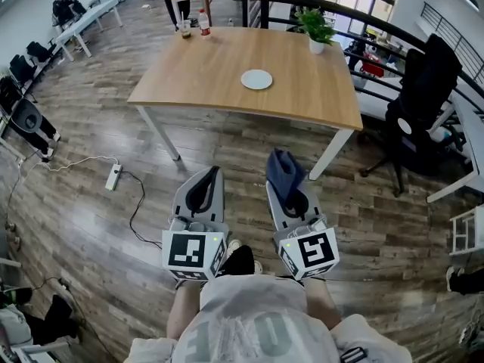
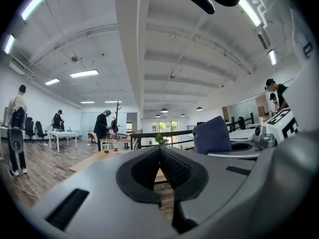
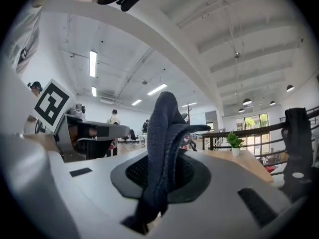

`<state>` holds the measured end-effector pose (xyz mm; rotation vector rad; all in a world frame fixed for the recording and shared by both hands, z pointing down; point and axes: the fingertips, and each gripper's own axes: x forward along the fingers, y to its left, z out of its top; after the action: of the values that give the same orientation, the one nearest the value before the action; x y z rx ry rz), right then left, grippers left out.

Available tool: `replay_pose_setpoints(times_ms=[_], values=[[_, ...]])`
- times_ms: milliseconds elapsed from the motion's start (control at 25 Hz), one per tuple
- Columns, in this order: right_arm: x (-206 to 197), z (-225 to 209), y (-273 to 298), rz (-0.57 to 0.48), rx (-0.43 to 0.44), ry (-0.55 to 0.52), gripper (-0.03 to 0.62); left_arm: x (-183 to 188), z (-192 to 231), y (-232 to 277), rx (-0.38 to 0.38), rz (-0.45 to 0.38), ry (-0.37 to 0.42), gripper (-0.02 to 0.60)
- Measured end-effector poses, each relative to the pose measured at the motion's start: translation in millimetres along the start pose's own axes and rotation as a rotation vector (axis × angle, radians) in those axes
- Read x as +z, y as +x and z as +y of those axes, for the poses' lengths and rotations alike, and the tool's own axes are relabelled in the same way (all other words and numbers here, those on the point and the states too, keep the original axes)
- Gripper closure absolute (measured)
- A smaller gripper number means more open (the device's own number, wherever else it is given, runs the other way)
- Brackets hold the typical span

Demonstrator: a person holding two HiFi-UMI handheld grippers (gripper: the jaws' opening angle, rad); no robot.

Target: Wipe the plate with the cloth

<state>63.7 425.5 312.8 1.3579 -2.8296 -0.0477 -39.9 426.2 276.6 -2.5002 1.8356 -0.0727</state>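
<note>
Short of the worktop, cloth ready, plate untouched

Away from the wooden worktop (image 1: 197,70), over the plank floor (image 1: 91,225), the person holds both grippers out level, side by side. The right gripper (image 1: 287,193) has its jaws closed on a dark blue cloth (image 1: 284,171). The right gripper view shows the fabric pinched between them, a fold standing up above and a tail hanging below. The left gripper (image 1: 212,177) has its jaws closed together with nothing between them. The white plate (image 1: 256,79) lies flat near the middle of the worktop, well apart from both grippers.

The step in hand looks like the approach: the cloth is secured and wiping is not yet begun. The next move calls for stepping up to the worktop and tipping the right gripper down so the cloth meets the plate. The left may need to steady the rim, since a light plate could slide under the wipe
</note>
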Motion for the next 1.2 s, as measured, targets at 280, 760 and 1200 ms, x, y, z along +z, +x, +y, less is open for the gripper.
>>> replay_pose_setpoints(times_ms=[280, 760, 1200], values=[[-34, -2, 17, 0.095, 0.015, 0.026, 0.534, -35, 33, 17, 0.024, 0.061, -0.124, 0.575], [-34, -115, 137, 0.137, -0.144, 0.048, 0.534, -36, 96, 186, -0.080, 0.011, -0.134, 0.575], [12, -216, 315, 0.095, -0.260, -0.035, 0.534, -38, 229, 350, -0.082, 0.061, -0.161, 0.575]])
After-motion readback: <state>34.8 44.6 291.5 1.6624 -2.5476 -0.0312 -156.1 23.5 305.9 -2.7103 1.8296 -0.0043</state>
